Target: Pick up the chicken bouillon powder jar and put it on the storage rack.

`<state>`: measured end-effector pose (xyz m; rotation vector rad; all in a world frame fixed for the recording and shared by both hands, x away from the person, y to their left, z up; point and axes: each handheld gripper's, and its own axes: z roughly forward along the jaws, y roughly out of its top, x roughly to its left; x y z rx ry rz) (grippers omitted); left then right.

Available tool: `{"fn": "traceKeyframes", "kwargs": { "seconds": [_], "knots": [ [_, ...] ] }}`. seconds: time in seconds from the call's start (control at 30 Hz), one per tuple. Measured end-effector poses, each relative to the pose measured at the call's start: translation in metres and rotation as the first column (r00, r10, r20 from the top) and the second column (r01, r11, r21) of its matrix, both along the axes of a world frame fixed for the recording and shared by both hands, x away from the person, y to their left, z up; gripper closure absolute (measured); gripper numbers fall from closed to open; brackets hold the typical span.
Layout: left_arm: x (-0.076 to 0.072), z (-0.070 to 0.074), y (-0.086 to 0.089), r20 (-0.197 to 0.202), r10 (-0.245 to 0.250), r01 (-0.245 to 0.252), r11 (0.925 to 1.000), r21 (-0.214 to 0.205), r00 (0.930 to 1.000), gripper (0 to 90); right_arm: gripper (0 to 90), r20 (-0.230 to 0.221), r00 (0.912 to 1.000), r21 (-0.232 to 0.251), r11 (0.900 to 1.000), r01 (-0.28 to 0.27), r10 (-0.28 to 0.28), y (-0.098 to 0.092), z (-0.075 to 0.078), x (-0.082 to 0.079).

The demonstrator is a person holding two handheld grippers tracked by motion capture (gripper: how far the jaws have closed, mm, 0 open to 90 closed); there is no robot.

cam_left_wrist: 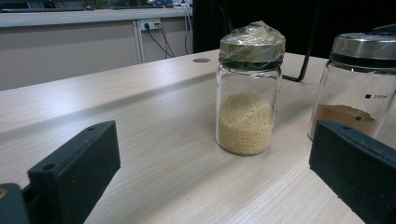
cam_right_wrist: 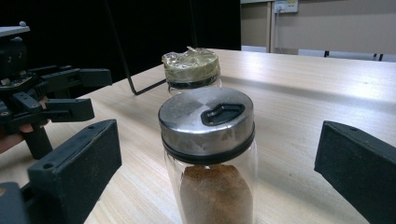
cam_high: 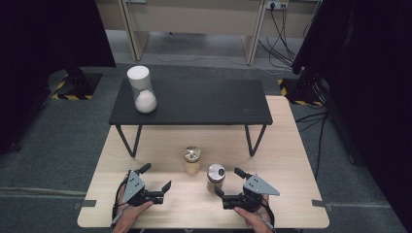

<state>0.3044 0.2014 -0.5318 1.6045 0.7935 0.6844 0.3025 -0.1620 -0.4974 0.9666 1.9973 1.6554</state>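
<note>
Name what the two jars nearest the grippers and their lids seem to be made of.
Grain jar: clear glass, glossy; its lid looks metal under crinkled plastic film. Brown powder jar: clear glass; its cap looks like brushed steel with a black, probably plastic, flap.

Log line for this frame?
left gripper: open, empty | right gripper: open, facing brown spice jar | yellow grain jar: untouched

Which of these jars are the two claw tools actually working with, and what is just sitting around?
In the job:
- left gripper, open, facing the jar of yellow grains
- right gripper, open, jaws either side of the jar of brown powder

Lying about:
- jar of white powder on the black bench
- wooden table underneath
</note>
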Motion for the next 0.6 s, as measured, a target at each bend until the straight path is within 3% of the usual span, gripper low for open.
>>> {"fn": "traceKeyframes", "kwargs": {
  "seconds": [0.6],
  "knots": [
    [0.000,0.000,0.000,-0.001,-0.002,0.002,1.0000,-0.002,1.0000,1.0,0.6,0.005,1.0000,-0.049,0.9988,0.003,-0.002,0.021,0.018,0.004]
  ]
}}
